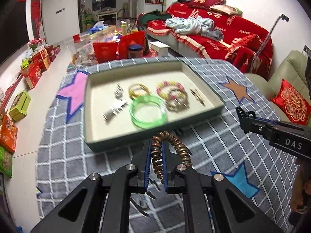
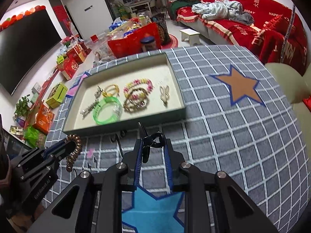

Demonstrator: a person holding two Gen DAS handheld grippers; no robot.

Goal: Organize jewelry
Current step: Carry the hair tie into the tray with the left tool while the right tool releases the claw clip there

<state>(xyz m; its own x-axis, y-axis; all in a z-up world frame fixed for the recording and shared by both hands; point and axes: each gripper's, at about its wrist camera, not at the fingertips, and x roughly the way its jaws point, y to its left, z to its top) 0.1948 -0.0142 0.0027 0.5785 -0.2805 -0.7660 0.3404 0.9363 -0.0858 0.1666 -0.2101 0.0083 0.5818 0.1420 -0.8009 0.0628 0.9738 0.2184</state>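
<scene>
I see the bench [image 2: 223,116] under a grey checked cloth with coloured stars sewn on. Toward its far left part sits the tray [image 1: 91,116], a shallow box with a cream lining, and most of the jewelry lies inside it. The green bangle [image 1: 148,112] rests near the tray's near wall, the pink and yellow bead bracelet [image 1: 171,88] is farther in, just right of centre, and a gold beaded bracelet [image 1: 177,101] overlaps it. A thin gold bangle [image 1: 138,90] lies behind the green one, and silver hair clips [image 1: 114,110] are toward the tray's left side.

My left tool [image 1: 157,155] is clenched on a coiled bronze hair tie [image 1: 171,151], held above the cloth just short of the tray's near wall. My right tool [image 2: 152,151] is grasping a black hair clip [image 2: 149,139], also just short of that wall.
</scene>
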